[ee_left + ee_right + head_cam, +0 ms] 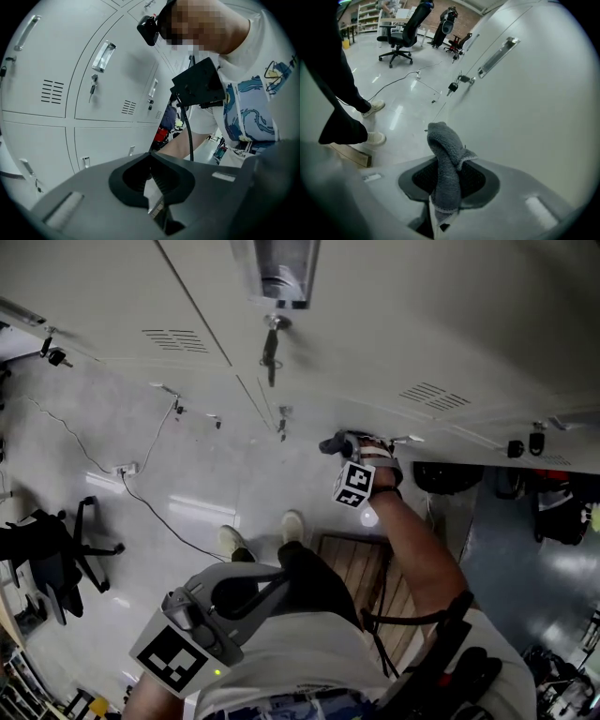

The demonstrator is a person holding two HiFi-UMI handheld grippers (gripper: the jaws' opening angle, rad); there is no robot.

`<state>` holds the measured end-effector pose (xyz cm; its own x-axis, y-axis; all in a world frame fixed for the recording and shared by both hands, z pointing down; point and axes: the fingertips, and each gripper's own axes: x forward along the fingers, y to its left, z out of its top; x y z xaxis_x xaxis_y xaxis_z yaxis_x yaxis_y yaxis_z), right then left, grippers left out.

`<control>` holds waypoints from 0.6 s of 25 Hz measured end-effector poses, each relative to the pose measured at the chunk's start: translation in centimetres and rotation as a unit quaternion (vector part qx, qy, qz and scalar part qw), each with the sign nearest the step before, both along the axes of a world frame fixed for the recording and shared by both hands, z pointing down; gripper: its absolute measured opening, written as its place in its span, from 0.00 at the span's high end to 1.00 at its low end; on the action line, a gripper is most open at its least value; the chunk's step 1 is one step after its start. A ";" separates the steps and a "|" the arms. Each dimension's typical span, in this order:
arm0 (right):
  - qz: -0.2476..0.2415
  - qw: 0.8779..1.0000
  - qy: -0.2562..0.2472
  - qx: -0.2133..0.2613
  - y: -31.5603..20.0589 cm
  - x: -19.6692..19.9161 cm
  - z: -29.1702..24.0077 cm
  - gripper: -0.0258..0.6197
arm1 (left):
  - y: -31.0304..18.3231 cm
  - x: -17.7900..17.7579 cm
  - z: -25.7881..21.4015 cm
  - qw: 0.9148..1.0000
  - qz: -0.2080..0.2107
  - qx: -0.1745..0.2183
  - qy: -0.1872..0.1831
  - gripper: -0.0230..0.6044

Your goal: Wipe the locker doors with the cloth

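The right gripper (pixel 446 190) is clamped on a grey terry cloth (pixel 444 164). The cloth's fluffy, folded end curls up past the ribbed black pads, just beside the smooth, pale painted-metal locker door (pixel 534 122) and below its slim bar handle (pixel 497 56). The matte grey left gripper (pixel 151 164) hangs by the person's waist, jaws together with nothing between them.

left gripper (pixel 151 157) closed, right (pixel 446 165) on cloth (pixel 442 138)
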<state>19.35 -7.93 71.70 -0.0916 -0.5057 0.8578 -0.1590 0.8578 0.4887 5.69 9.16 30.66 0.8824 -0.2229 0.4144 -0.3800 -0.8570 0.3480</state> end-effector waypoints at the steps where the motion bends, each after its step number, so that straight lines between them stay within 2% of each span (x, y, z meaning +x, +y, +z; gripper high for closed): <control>1: 0.005 1.000 0.000 -0.006 0.0 0.1 1.1 0.79 | 0.0 -0.2 0.2 1.000 -0.001 -0.001 -0.003 0.96; 5: 0.031 0.999 0.018 -0.033 0.1 1.0 4.3 0.79 | 0.2 -0.8 0.8 1.000 -0.003 -0.005 -0.011 0.96; 8: 0.044 0.998 0.007 -0.037 0.4 0.6 3.8 0.79 | 0.7 -0.9 1.0 1.000 0.006 0.000 -0.015 0.96; 11: 0.040 0.999 -0.025 -0.021 1.6 -1.0 -0.3 0.79 | 1.3 -1.0 0.4 1.000 0.013 0.005 -0.006 0.96; 15: 0.029 0.998 -0.052 0.015 3.2 -2.2 -8.6 0.79 | 1.6 -1.0 -1.1 0.999 0.025 0.018 0.010 0.96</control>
